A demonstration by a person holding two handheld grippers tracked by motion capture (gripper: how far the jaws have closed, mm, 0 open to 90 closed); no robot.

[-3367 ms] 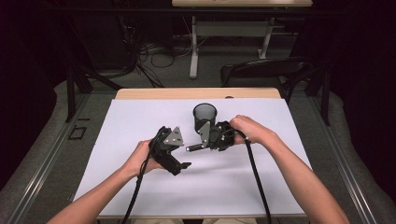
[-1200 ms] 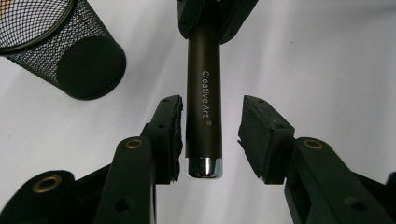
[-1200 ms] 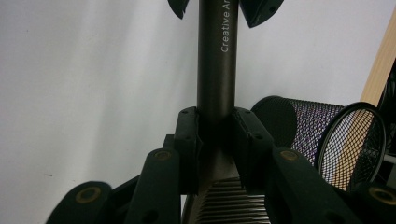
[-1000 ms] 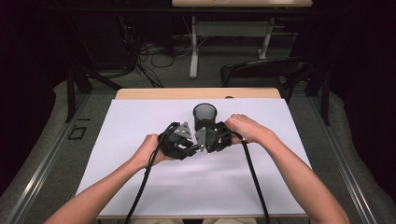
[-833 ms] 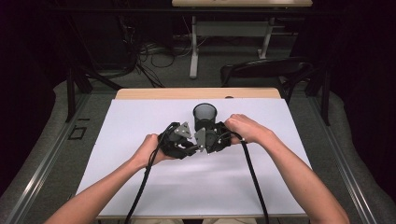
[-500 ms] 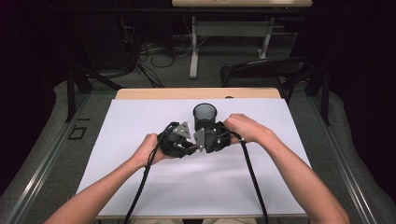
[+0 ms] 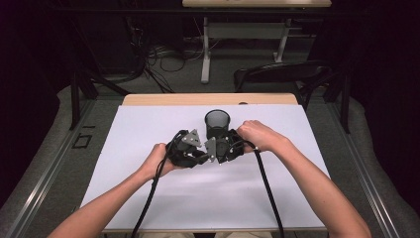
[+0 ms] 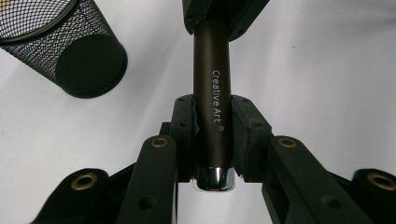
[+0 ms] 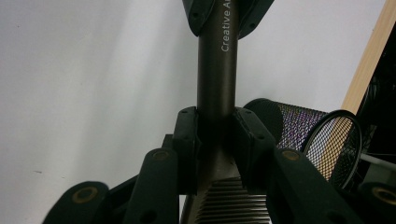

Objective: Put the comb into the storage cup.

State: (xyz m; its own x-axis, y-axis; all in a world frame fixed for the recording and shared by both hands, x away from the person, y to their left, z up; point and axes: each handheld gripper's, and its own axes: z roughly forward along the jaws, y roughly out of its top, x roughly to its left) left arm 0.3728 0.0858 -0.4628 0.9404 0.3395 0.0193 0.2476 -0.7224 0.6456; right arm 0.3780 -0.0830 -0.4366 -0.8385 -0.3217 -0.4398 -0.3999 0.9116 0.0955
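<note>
In my left gripper view, the left gripper (image 8: 212, 140) has both pads clamped on the near end of a slim dark brown metal pen barrel (image 8: 212, 84), matte, with "Creative Art" printed in white along it and a shiny chrome cap at the tip closest to me. In my right gripper view, the right gripper (image 9: 215, 135) is clamped on the opposite end of that pen barrel (image 9: 215, 70), just past a ribbed, grooved section sitting below the pads. I see the barrel spanning straight between the 2 grippers, each one's jaws showing at the top of the other's view. From the high view, my left gripper (image 7: 187, 148) and right gripper (image 7: 222, 148) meet nose to nose above the white table sheet (image 7: 148, 198), near its middle. Just beyond them stands a black wire-mesh cylindrical pen cup (image 7: 217, 124), upright, with the wooden table edge (image 7: 158, 99) behind.
</note>
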